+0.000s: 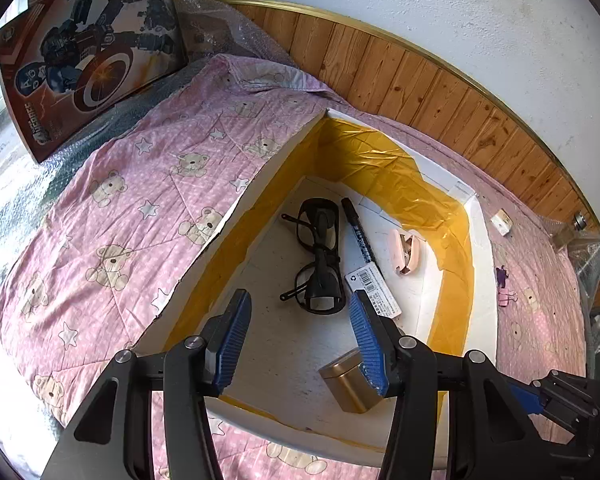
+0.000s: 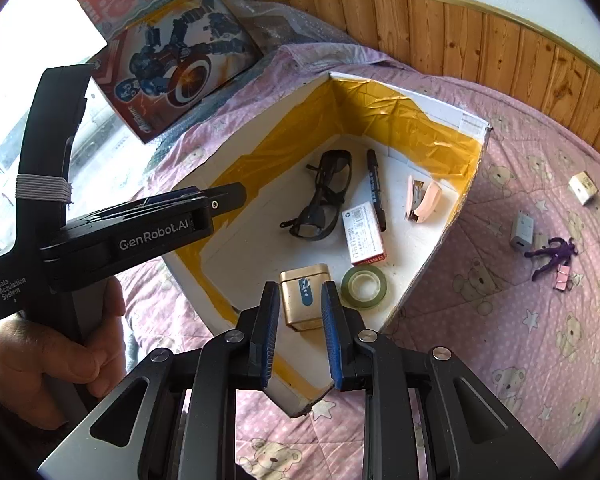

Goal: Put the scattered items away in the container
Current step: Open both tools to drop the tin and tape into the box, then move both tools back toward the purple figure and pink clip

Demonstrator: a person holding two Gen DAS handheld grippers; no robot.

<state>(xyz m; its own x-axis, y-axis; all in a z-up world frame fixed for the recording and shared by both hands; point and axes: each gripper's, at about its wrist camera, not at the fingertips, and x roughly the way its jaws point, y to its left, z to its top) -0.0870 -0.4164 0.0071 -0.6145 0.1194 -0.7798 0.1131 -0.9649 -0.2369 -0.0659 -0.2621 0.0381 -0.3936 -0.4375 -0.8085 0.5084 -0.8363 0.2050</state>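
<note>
A shallow white cardboard box lined with yellow tape (image 2: 470,192) sits on a bed covered by a pink quilt printed with bears and stars (image 2: 540,320). Inside it lie black-framed glasses (image 2: 324,196), a black marker pen (image 2: 376,188), a pale pink stapler (image 2: 422,200), a small white and red carton with a barcode (image 2: 362,234), a gold metal tin with a blue label (image 2: 304,294) and a roll of clear tape (image 2: 364,286) just beside the tin.

The left gripper (image 1: 300,334) hovers over the box with its blue-padded jaws spread wide and nothing between them; the tin lies below its right-hand pad. The right gripper (image 2: 300,330) hangs above the near corner of the box, jaws also parted and empty. A hand (image 2: 52,344) grasps the left gripper's handle.

Outside the box, on the quilt to the right, lie a small white block (image 2: 584,188), a grey rectangular adapter (image 2: 522,232), a purple toy figure (image 2: 554,256) and a pink binder clip (image 2: 562,280), the clip touching the figure. A boxed robot toy set (image 2: 180,76) rests at the bed's far left.
</note>
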